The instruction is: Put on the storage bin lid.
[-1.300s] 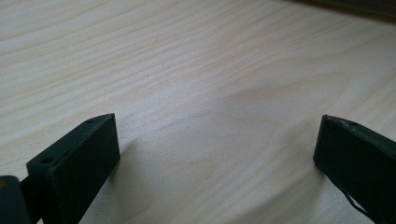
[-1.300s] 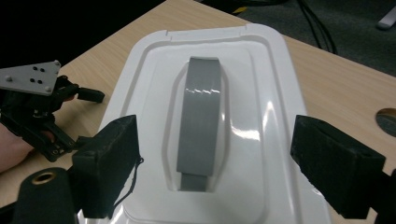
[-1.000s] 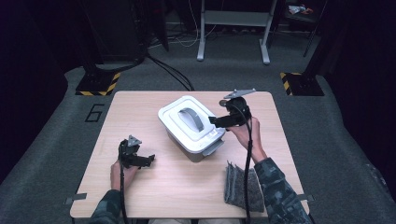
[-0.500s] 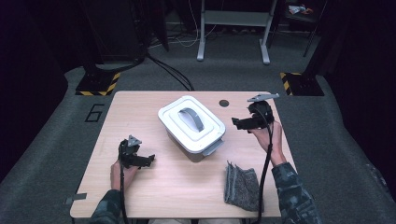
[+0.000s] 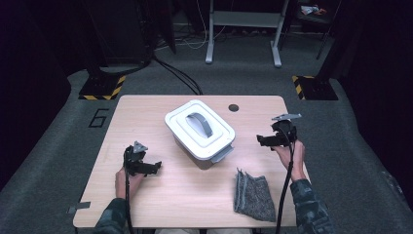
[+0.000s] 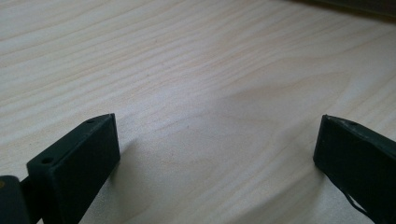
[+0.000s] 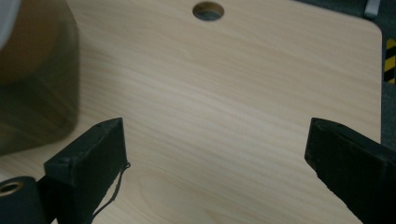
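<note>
From above, my right gripper [image 5: 265, 141] hangs with jaws apart and empty at the table's [image 5: 146, 109] right edge, to the right of the lidded white box [image 5: 199, 130], while the folded grey cloth [image 5: 253, 195] lies below and to the left of it, its long axis running toward me, far nearer this hand than my left gripper [image 5: 153, 167], which rests open on the far side of the box. The left gripper view shows 2 spread jaws over bare wood. The right gripper view shows 2 wide jaws holding nothing, the box's wall [image 7: 32, 79] at left and the table's round hole [image 7: 208, 10] ahead.
</note>
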{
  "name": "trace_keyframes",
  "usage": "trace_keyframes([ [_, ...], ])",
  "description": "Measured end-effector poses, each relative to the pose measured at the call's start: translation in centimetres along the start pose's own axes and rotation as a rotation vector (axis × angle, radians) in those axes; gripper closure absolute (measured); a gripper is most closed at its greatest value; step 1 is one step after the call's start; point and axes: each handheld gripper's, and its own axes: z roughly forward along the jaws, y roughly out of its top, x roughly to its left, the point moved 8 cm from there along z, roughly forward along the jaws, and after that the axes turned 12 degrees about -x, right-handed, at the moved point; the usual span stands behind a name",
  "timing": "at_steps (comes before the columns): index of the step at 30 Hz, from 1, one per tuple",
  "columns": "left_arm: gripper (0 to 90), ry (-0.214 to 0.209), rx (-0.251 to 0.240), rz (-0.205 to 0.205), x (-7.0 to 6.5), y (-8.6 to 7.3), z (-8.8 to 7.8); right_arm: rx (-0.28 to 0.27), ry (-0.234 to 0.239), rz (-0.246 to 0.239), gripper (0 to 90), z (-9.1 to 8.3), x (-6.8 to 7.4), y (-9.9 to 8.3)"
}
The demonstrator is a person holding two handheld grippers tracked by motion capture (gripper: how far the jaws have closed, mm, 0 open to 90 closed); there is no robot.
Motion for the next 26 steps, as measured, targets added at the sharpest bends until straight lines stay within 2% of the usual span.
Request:
trace_keyframes([
  [2,0.0,0.000,0.000,0.000,0.0,0.0,0.0,0.023,-0.020,0.023,4.7,0.5,-0.9,-1.8],
  [3,0.0,0.000,0.000,0.000,0.0,0.0,0.0,0.023,-0.020,0.023,4.7,0.5,-0.9,-1.8],
  [6,0.0,0.000,0.000,0.000,0.0,0.0,0.0,0.035,-0.036,0.039,4.7,1.0,-1.8,-3.6],
  [7,0.0,0.000,0.000,0.000,0.0,0.0,0.0,0.043,-0.052,0.058,4.7,1.2,-2.1,-4.4],
  [8,0.0,0.000,0.000,0.000,0.0,0.0,0.0,0.051,-0.049,0.060,4.7,1.4,-2.4,-5.4],
  [9,0.0,0.000,0.000,0.000,0.0,0.0,0.0,0.051,-0.049,0.060,4.7,1.4,-2.4,-5.4],
  [12,0.0,0.000,0.000,0.000,0.0,0.0,0.0,0.062,-0.057,0.066,4.6,1.8,-2.9,-7.6],
  [18,0.0,0.000,0.000,0.000,0.0,0.0,0.0,0.055,-0.070,0.060,4.3,2.0,-3.0,-9.1],
  [23,0.0,0.001,0.000,0.000,0.0,0.0,0.0,0.088,-0.044,0.064,0.0,2.7,-3.3,-10.6],
  [24,0.0,0.001,0.000,0.000,0.0,0.0,0.0,0.045,-0.045,0.055,0.0,2.7,-3.4,-10.7],
  [26,0.0,0.001,0.000,0.000,0.0,0.0,0.0,0.025,-0.046,0.051,0.0,2.7,-3.5,-10.7],
])
